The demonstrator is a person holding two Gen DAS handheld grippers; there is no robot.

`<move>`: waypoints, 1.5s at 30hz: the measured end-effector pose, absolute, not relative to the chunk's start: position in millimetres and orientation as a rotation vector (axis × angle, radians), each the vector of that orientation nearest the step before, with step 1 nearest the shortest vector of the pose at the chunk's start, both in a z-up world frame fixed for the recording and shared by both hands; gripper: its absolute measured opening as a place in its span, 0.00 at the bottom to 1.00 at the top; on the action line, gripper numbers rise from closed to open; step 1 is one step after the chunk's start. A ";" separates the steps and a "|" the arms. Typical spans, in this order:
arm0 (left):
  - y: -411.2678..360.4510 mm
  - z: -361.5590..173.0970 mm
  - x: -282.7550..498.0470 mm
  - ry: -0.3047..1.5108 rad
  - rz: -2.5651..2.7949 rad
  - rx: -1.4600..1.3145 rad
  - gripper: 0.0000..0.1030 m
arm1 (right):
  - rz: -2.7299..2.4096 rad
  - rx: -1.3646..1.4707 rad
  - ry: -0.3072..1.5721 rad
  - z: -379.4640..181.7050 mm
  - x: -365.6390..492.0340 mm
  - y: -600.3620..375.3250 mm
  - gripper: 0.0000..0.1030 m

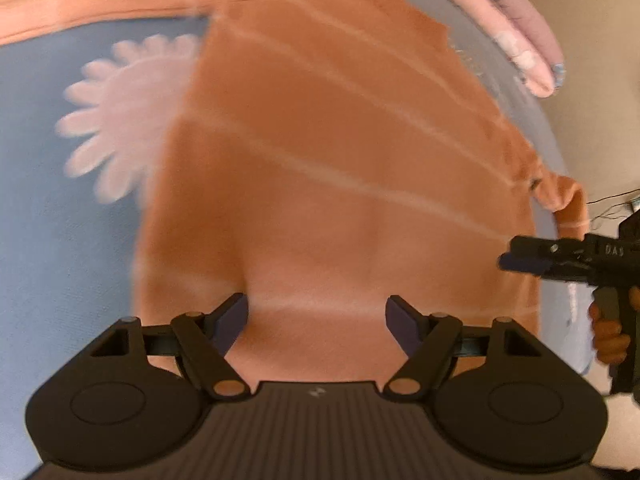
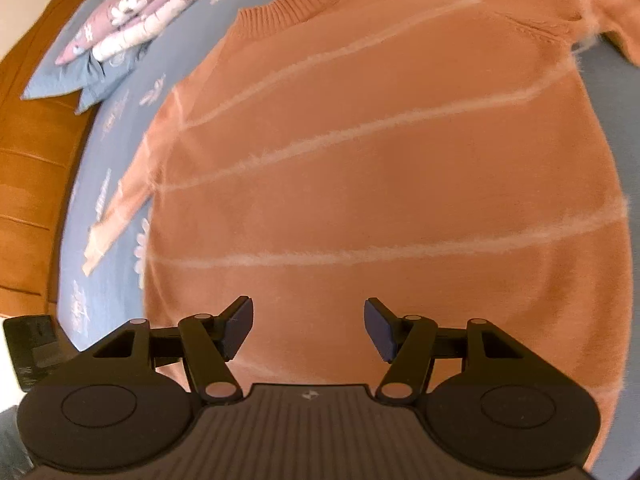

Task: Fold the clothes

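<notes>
Both the left tongs (image 1: 317, 322) and right tongs (image 2: 308, 326) hover open and empty above the orange sweater (image 2: 380, 184), whose hem and far sleeve are cut off on the blue bed (image 2: 100, 168).

text: "DAS", faint pale letters | on: black body of the right gripper (image 1: 520, 258), far right in the left wrist view | small pale logo mark, no readable letters, on: ribbed housing of the left gripper (image 1: 316, 312), near edge | same mark, right wrist view | pale prints on blue bedsheet (image 2: 108, 148): unreadable
</notes>
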State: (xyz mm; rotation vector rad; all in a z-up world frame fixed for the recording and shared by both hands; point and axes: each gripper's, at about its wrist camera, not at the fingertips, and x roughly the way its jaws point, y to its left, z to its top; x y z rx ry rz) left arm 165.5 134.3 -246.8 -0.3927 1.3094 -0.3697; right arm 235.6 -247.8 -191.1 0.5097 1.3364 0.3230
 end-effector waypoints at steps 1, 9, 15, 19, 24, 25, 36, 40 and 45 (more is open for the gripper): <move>139.0 -245.8 161.3 1.317 -0.362 -0.388 0.74 | 0.317 0.499 1.347 -192.8 235.7 -249.2 0.65; 146.2 -232.1 153.7 1.371 -0.322 -0.351 0.74 | 0.420 0.465 1.351 -187.0 248.4 -221.7 0.65; 144.5 -234.1 142.8 1.418 -0.420 -0.320 0.75 | 0.620 0.469 1.352 -188.8 261.7 -158.6 0.65; 157.6 -236.0 126.6 1.422 -0.387 -0.278 0.75 | 0.686 0.422 1.362 -185.5 256.2 -134.6 0.66; 169.1 -227.5 125.8 1.488 -0.302 -0.281 0.74 | 0.594 0.406 1.414 -190.5 245.3 -161.8 0.66; 166.4 -219.9 130.0 1.465 -0.305 -0.270 0.74 | 0.574 0.411 1.412 -190.0 242.1 -171.1 0.66; 80.7 -190.7 183.9 1.305 -0.516 -0.183 0.76 | 0.370 0.554 1.431 -212.2 205.3 -242.2 0.66; 64.5 -197.0 172.8 1.357 -0.549 -0.111 0.77 | 0.289 0.616 1.427 -213.1 177.9 -277.2 0.65; 50.7 -211.2 167.0 1.408 -0.588 -0.027 0.77 | 0.171 0.691 1.419 -211.3 142.9 -313.3 0.65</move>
